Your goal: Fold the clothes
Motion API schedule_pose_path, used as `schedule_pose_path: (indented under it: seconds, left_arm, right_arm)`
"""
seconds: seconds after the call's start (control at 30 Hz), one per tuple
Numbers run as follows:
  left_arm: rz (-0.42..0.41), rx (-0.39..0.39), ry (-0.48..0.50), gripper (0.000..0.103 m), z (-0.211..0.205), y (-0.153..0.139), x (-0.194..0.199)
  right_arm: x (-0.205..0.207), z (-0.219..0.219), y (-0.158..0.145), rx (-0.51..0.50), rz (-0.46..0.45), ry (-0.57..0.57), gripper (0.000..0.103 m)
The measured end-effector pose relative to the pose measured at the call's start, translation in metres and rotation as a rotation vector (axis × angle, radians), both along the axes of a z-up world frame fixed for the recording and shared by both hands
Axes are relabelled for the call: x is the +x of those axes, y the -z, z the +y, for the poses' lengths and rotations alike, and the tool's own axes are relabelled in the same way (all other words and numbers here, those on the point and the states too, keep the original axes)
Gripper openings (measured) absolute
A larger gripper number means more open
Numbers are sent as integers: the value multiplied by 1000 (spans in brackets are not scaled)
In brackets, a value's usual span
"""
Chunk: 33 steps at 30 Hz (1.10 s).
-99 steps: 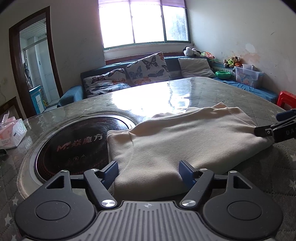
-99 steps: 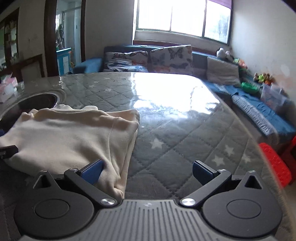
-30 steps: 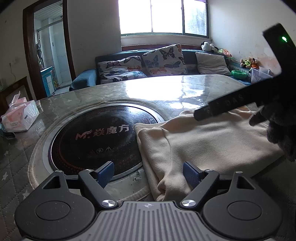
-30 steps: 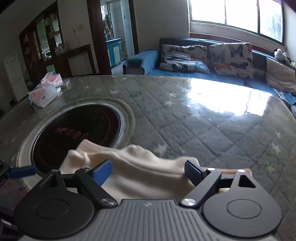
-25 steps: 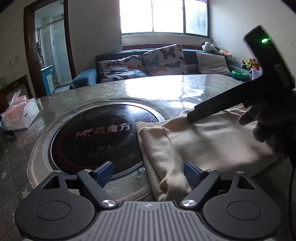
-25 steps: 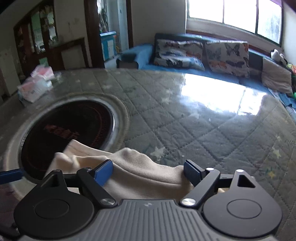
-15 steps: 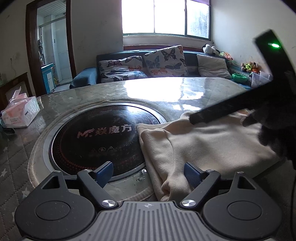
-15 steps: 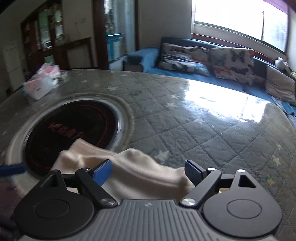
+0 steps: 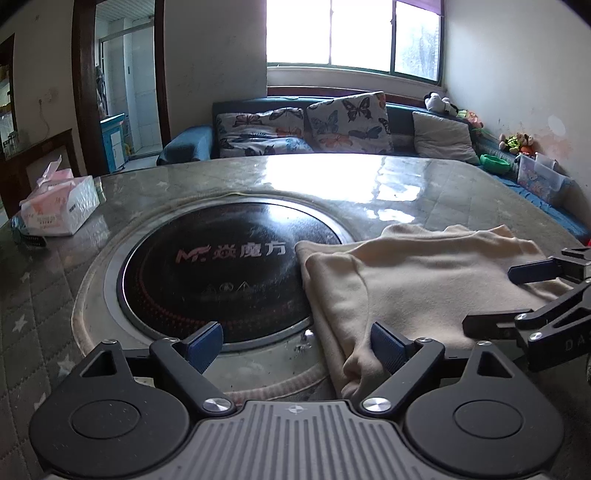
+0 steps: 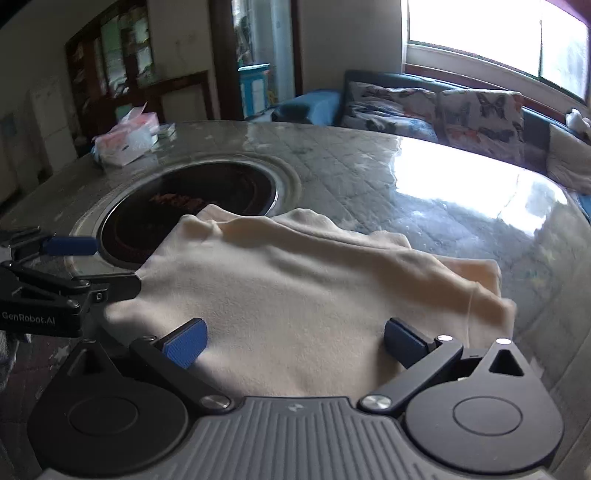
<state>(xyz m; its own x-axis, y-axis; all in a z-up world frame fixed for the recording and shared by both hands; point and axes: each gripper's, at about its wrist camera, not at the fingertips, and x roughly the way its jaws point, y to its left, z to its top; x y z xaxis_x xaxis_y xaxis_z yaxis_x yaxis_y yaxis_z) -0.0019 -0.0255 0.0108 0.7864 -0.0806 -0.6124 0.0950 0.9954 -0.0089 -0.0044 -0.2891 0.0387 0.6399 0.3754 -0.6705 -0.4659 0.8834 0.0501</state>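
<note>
Two grippers spread wide, nothing pinched: left gripper (image 9: 295, 341) w/ the cloth's (image 9: 417, 280) near-left corner between its pads, right gripper (image 10: 293, 341) over the cloth's near edge, jaws just opened further. Cloth lies folded at centre-right of the left view on the worktop (image 9: 424, 188), one corner overlapping the hotplate (image 9: 221, 266). Risk: a one-layer pinch would prob. drag the stack apart; corner could snag the hotplate rim. Tissue pack (image 9: 59, 206) far left, well apart, no obstruction.

Window (image 9: 352, 35) backlight; table (image 9: 369, 177) glare; fisheye-warped.
</note>
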Motion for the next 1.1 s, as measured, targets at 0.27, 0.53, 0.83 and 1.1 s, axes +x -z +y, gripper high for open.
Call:
schedule_pose_path:
  seconds: [0.27,0.53,0.83,1.1]
  left_arm:
    - [13,-14,-7,90,3,3,0]
    - [21,-38,-10,94,7,5,4]
    - [26,-67,-8,95,13,7,4]
    - [22,-66,-3,95,14,5,2]
  right_arm:
    - [-13,2,12,-11,-61,18,103]
    - [-17,-2,14,7,-84,21,103]
    - [-17,-3,14,14,-83,21,103]
    - [-28,16,-6,-11,-139,-7,103]
